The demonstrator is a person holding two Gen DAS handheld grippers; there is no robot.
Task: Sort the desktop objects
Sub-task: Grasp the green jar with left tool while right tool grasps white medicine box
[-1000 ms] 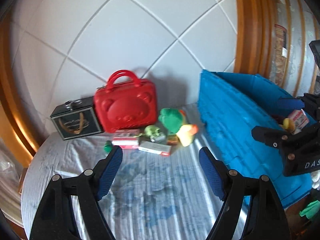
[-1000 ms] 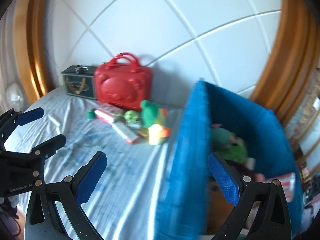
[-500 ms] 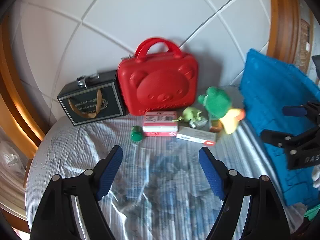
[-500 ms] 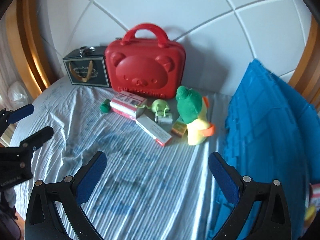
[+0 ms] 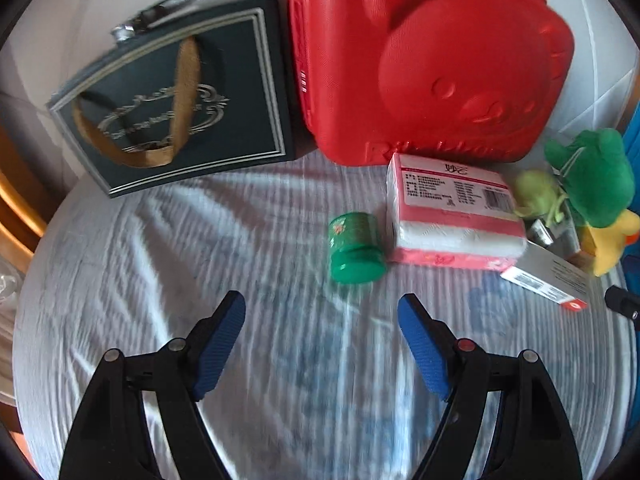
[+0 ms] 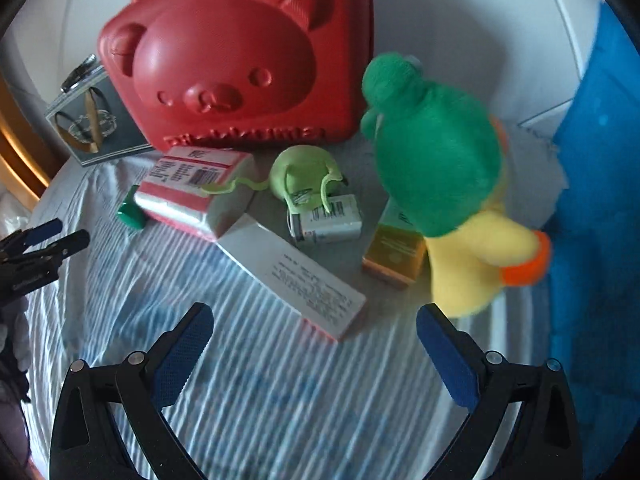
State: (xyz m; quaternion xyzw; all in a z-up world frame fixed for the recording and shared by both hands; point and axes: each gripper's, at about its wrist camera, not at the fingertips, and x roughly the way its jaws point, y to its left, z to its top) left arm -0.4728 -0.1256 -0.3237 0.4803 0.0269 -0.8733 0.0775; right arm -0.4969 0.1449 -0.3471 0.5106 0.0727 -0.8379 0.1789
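Note:
My left gripper is open just in front of a small green jar lying on the striped cloth, nothing between its fingers. Right of the jar lies a pink tissue pack. My right gripper is open over a long white box. Behind that box sit a green and yellow plush duck, a small orange box, a pale green toy on a small silver pack, the tissue pack and the jar. The left gripper shows at the left edge.
A red bear-face case and a dark gift box with a gold ribbon stand against the white wall behind the objects. A blue bin rises at the right. The striped cloth reaches a wooden edge at the left.
Both grippers have come down and forward toward the pile, so the jar, tissue pack and white box now loom large. The blue bin has slid out toward the right edge. Jaws unchanged.

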